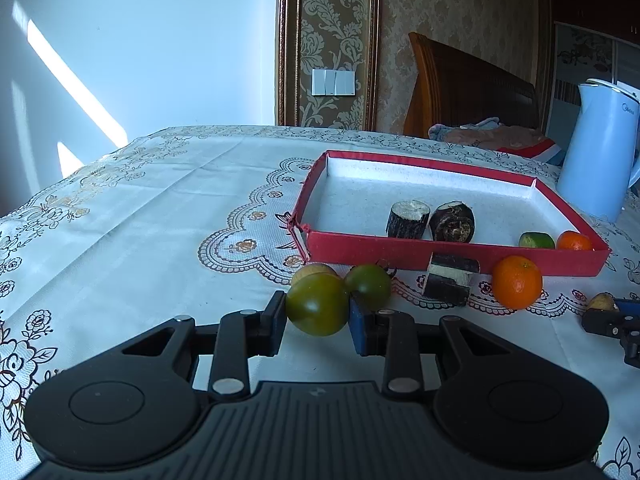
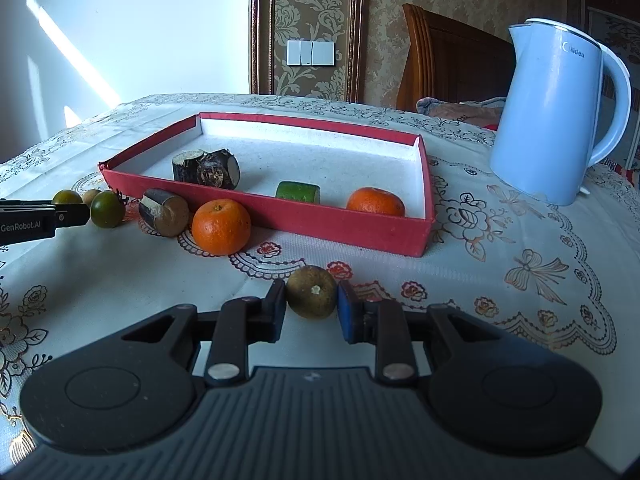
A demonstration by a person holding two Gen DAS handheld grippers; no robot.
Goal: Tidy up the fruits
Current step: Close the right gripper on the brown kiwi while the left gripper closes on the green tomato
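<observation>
My left gripper [image 1: 318,314] is shut on a green tomato [image 1: 318,304] low over the tablecloth, in front of the red box [image 1: 400,250]. Just behind it lie a second green tomato [image 1: 368,285] and a brownish fruit [image 1: 314,270]. A sugarcane piece [image 1: 450,278] and an orange [image 1: 517,282] lie outside the box's front wall. My right gripper [image 2: 312,302] is shut on a brown round fruit [image 2: 312,291] near the red box [image 2: 360,232]. Inside the box are two sugarcane pieces [image 2: 188,166] [image 2: 218,170], a green piece [image 2: 298,192] and an orange [image 2: 376,202].
A pale blue kettle [image 2: 556,112] stands at the right behind the box. A wooden headboard [image 1: 468,88] and bedding lie beyond the table's far edge. Patterned tablecloth [image 1: 160,200] stretches bare to the left of the box.
</observation>
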